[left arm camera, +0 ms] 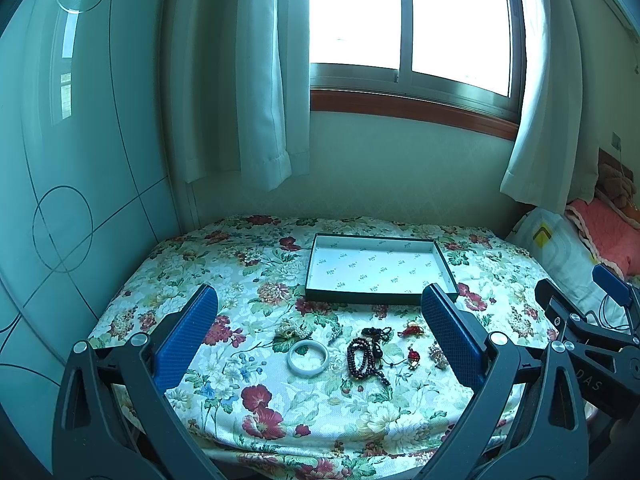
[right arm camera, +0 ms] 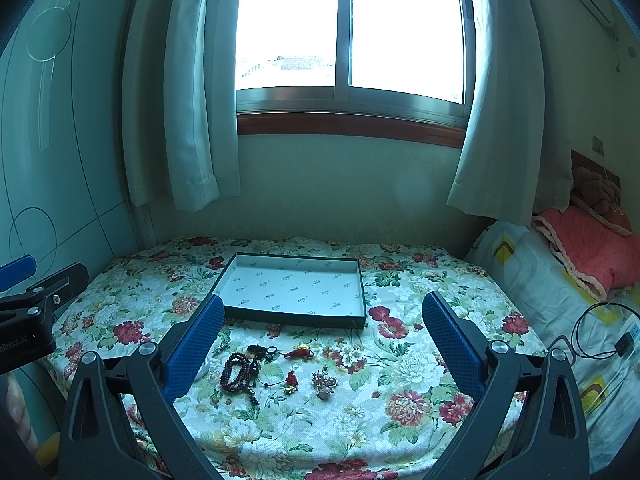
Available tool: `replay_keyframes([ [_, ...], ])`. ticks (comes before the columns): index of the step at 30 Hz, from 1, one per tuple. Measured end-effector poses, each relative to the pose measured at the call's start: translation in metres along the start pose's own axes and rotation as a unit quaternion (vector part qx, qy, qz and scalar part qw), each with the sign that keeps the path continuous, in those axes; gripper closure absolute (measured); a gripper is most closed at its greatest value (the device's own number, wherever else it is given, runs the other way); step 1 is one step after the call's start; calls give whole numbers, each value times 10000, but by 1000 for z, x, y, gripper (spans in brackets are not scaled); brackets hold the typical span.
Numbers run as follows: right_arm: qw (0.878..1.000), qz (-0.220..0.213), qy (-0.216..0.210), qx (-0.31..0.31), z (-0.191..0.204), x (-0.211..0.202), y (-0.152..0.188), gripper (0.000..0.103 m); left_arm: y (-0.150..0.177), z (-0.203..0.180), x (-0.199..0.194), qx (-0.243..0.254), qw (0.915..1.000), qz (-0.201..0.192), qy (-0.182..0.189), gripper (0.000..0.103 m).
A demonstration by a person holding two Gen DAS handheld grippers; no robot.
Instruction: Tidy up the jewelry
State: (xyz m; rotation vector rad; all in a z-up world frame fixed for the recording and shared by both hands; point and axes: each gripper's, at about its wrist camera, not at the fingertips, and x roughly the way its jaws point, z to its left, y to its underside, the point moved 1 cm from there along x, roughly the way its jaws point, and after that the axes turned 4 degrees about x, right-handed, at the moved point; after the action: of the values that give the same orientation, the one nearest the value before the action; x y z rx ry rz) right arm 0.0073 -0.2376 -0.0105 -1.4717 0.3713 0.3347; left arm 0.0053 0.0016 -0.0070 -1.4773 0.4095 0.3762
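Both tools, left tool [left arm camera: 320, 312] and right tool [right arm camera: 322, 320], gape empty; white bangle [left arm camera: 308, 357] looks rigid, slick, breakable, so pinch its rim; dark bead strand [right arm camera: 236, 374] limp, so lift mid-loop.

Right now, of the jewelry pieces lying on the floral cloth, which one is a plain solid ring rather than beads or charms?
The white bangle, at the left end of the row beside the dark bead bracelet. It alone is one smooth, rigid hoop.

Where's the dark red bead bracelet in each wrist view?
Left wrist: dark red bead bracelet lower centre, right of the white bangle.
Right wrist: bracelet lower left of centre, beside the right gripper's left finger.
Shared landmark: open tray lies beyond it.
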Motion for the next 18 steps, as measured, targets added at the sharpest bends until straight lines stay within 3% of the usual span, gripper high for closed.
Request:
replay_keyframes([
  [18,10000,87,-25,2,0,6,3,4,4,1,9,-28,9999,100,-7,2],
])
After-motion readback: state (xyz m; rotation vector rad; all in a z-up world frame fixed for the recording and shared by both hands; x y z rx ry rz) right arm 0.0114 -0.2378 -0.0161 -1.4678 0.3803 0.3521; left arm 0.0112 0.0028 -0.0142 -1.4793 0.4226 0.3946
